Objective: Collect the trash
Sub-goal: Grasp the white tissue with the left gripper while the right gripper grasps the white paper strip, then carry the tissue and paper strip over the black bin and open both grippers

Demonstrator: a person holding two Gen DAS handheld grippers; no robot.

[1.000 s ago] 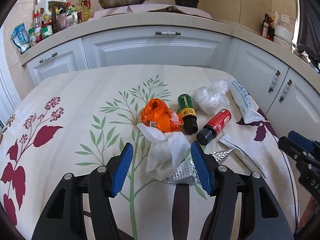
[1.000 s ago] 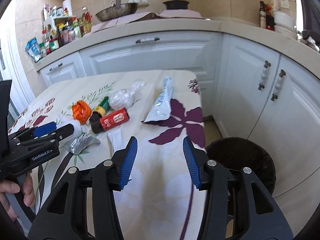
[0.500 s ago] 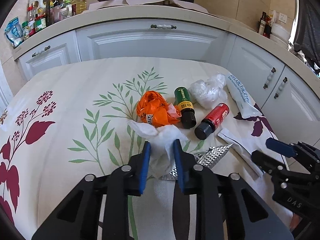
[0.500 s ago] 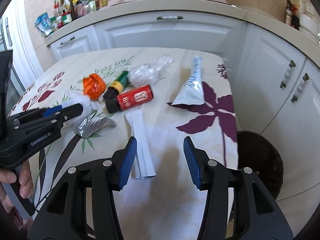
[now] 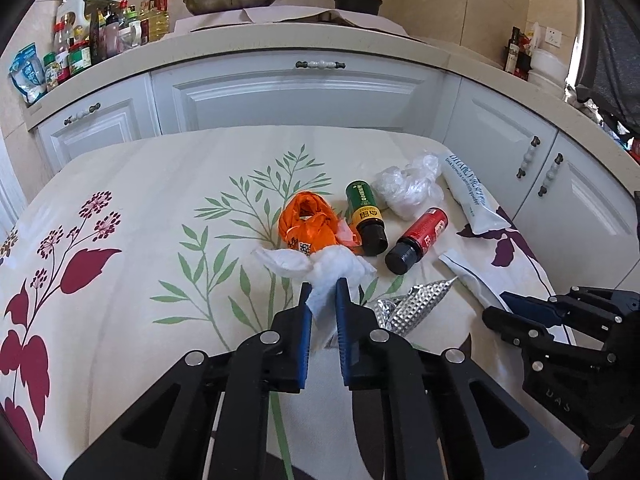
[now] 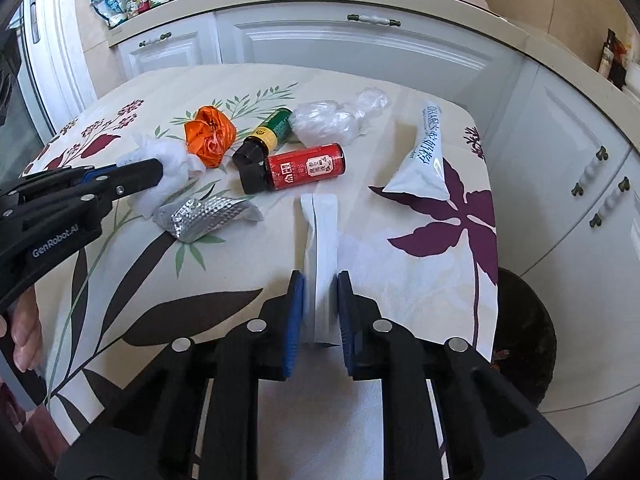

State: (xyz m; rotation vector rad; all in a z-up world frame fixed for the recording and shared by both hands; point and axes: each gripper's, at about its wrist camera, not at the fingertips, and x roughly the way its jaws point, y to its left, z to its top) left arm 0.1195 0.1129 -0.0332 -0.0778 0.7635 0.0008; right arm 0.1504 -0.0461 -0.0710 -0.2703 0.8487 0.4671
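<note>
— Left wrist view?
— My left gripper (image 5: 321,294), jaws just closing, pinches the white tissue (image 5: 320,266) beside the orange bag (image 5: 308,226).
— Right wrist view?
— My right gripper (image 6: 320,280) has just clamped the white sachet (image 6: 320,236) on the table (image 6: 160,300).

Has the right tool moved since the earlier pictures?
Yes. The right tool came in over the table toward the red bottle, closing onto the white packet.

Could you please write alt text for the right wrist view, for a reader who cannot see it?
The right gripper has just closed on a flat white sachet on a floral tablecloth. At left, the left gripper pinches a crumpled white tissue; two small bottles and wrappers lie beyond.
</note>
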